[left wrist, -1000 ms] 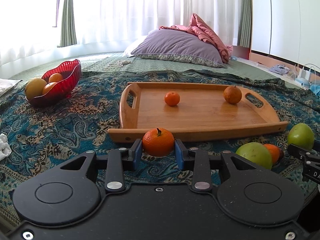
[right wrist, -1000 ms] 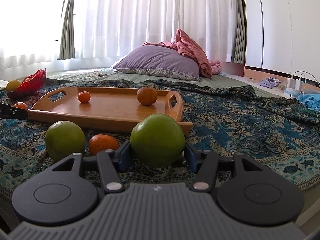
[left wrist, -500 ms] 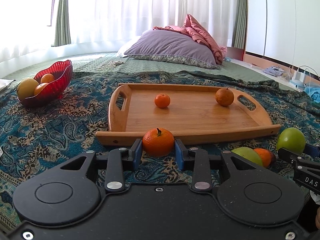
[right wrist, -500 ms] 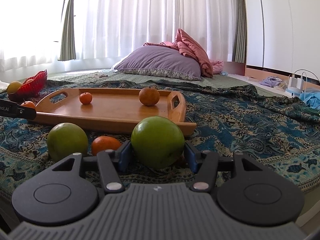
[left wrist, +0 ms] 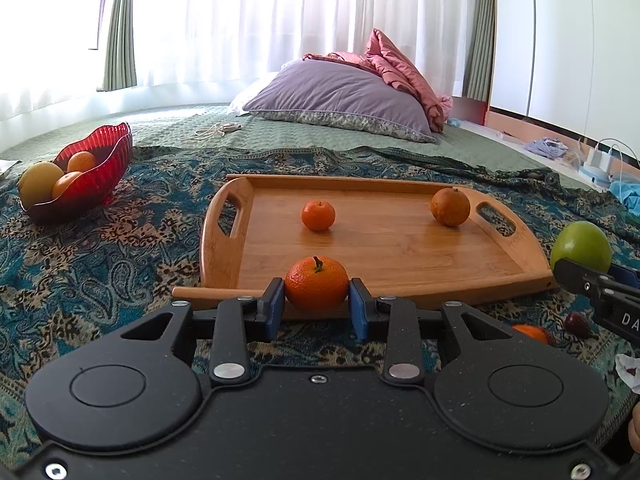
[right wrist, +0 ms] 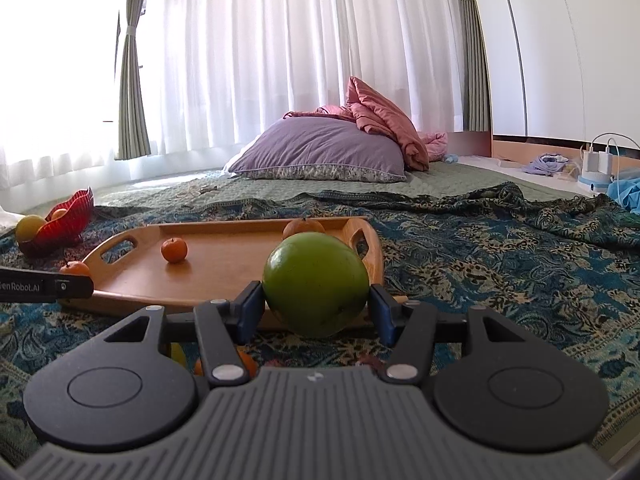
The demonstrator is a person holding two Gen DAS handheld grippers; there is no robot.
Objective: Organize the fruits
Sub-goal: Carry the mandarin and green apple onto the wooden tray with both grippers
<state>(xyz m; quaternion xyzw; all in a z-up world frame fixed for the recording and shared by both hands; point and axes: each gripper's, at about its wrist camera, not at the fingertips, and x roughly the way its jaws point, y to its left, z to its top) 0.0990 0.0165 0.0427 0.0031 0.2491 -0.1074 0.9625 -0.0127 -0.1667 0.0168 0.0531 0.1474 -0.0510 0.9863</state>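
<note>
My left gripper (left wrist: 317, 305) is shut on a small orange mandarin (left wrist: 317, 283), held above the near rim of the wooden tray (left wrist: 400, 248). My right gripper (right wrist: 316, 307) is shut on a large green apple (right wrist: 316, 280), lifted near the tray's (right wrist: 240, 268) right front corner; the apple also shows in the left wrist view (left wrist: 581, 246). On the tray lie a small mandarin (left wrist: 318, 215) and a duller orange (left wrist: 450, 206). Another orange (left wrist: 530, 332) lies on the blanket below the right gripper.
A red glass bowl (left wrist: 94, 176) with a yellow fruit and oranges stands at the far left on the patterned blanket (left wrist: 112, 248). A purple pillow (left wrist: 340, 100) and pink quilt lie behind. Chargers and clothes lie at the far right.
Both grippers have risen with their fruit and moved toward the tray. The green apple has left the blanket; the second green fruit and the orange have dropped below the right gripper's view.
</note>
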